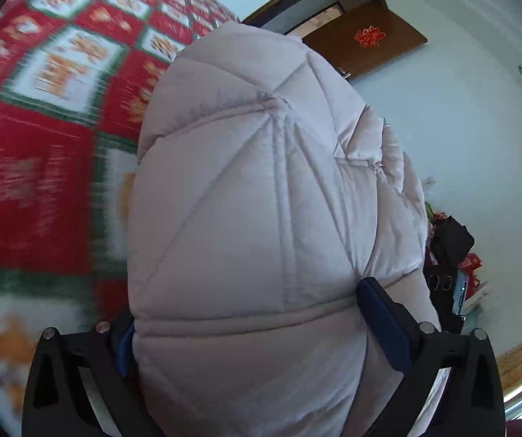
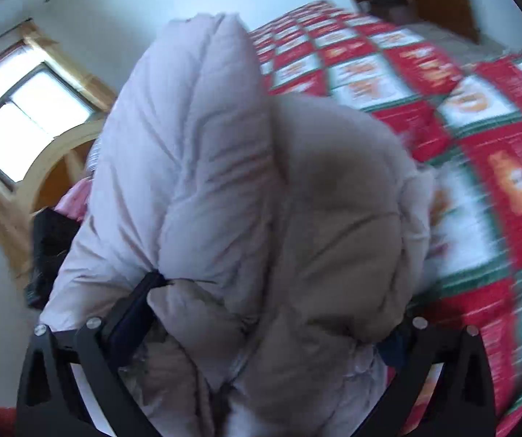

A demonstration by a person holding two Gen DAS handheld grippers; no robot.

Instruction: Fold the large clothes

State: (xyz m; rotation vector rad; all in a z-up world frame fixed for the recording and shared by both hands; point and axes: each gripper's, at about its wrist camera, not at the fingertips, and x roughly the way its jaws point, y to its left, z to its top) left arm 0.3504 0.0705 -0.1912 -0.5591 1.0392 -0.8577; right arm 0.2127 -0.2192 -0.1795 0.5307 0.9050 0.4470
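Observation:
A pale pink-grey quilted puffer jacket (image 1: pixel 261 200) fills the middle of the left wrist view. It bulges between the fingers of my left gripper (image 1: pixel 253 324), whose jaws stand wide; the right finger (image 1: pixel 381 313) touches the fabric and the left one is mostly hidden behind it. The right wrist view shows the same jacket (image 2: pixel 224 182) bunched in thick folds, with a beige inner part. My right gripper (image 2: pixel 264 327) is spread wide around that bundle. Its left finger (image 2: pixel 133 309) lies against the fabric, and its right finger is nearly covered.
Under the jacket lies a bed with a red, white and green patterned blanket (image 1: pixel 42 127) (image 2: pixel 461 127). A brown door (image 1: pixel 363 36) with a red ornament stands beyond it. Dark items are piled by the wall (image 1: pixel 450 247). A bright window (image 2: pixel 24 116) and a wooden frame are on the left.

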